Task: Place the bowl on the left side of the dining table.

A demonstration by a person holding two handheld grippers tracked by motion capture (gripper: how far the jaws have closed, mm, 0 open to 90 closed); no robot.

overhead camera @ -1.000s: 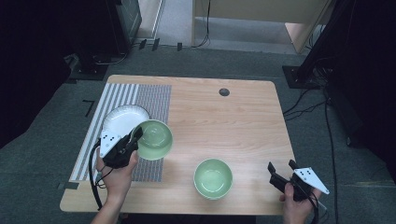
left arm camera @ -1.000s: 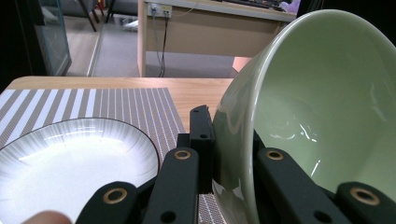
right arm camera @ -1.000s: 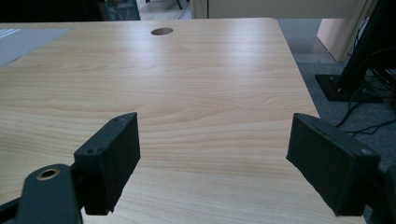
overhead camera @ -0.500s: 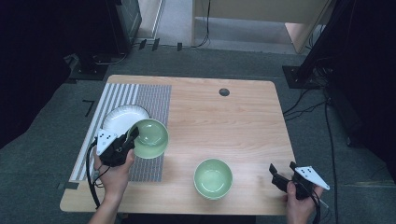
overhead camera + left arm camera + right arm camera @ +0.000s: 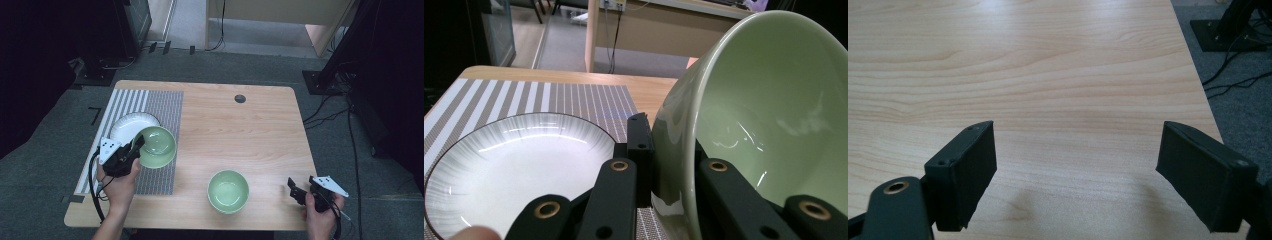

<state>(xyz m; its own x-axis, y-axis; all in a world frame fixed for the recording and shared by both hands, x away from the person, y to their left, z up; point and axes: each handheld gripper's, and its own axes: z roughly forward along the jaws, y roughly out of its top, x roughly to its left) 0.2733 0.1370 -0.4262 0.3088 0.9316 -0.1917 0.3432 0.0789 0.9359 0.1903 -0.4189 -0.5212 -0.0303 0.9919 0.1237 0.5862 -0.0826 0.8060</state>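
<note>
My left gripper (image 5: 134,147) is shut on the rim of a pale green bowl (image 5: 156,146), held tilted above the striped placemat (image 5: 160,107). In the left gripper view one jaw is outside the bowl (image 5: 764,125) and one inside, with the left gripper (image 5: 674,165) clamping its wall. A white plate (image 5: 126,125) with a dark rim lies on the mat just beyond and left of the bowl, also seen as the plate (image 5: 509,165) under the jaws. A second green bowl (image 5: 228,191) stands upright near the front middle. My right gripper (image 5: 301,187) is open and empty over bare wood at the front right, its jaws wide apart (image 5: 1078,170).
The wooden table (image 5: 240,135) has a small black round insert (image 5: 240,98) near its far edge. Its right edge (image 5: 1198,85) drops to grey carpet with cables (image 5: 330,112). A dark stand base (image 5: 320,80) sits off the far right corner.
My left gripper has carried the green bowl a little to the left, toward the white plate, and tilted it more. The right gripper has barely shifted.
</note>
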